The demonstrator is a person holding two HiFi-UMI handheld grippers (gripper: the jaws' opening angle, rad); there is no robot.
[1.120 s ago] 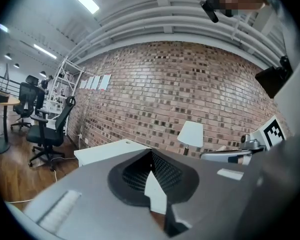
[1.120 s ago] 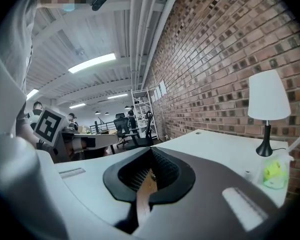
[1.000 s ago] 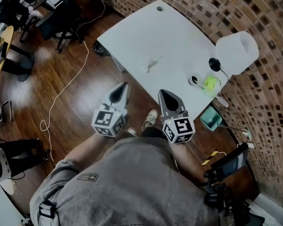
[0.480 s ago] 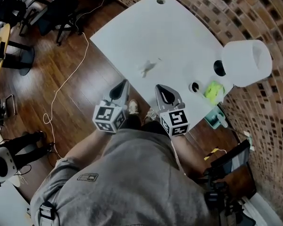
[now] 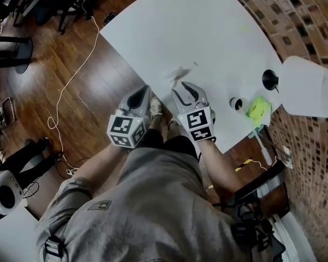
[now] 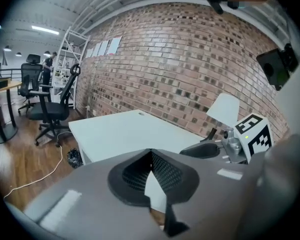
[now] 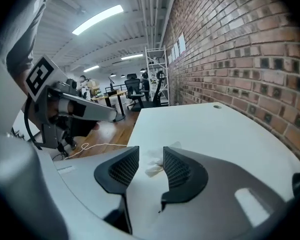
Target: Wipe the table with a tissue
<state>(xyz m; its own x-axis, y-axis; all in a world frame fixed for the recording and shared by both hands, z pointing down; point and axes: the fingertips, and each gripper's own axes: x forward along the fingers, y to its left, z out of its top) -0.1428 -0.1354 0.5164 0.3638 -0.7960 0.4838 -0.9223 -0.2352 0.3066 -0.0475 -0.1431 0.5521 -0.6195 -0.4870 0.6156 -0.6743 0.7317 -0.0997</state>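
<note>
Right hand-held gripper [image 5: 184,90] low over the near edge of the counter [image 5: 208,31], jaws opening, nothing between the pads yet. Aimed straight at the tissue [image 5: 179,73]: white, crumpled, lying loose on the counter just ahead of the fingertips, framed in the gap between the jaws in the right gripper view. Opening presumably to take in the whole crumple before closing on it. Pitched downward, probably to come onto the tissue from above rather than shove it across the surface.

Left hand-held gripper [image 5: 144,91] closed tight on nothing, just beside the right one, off the counter's edge over the wooden floor [image 5: 71,91]; likely kept out of the way, not needed for a one-handed wipe.

White lamp [image 5: 309,86] and yellow-green item [image 5: 258,109] at the counter's right end, well apart from the tissue, leaving bare surface for strokes. Pick-up not yet done, wiping not begun.
</note>
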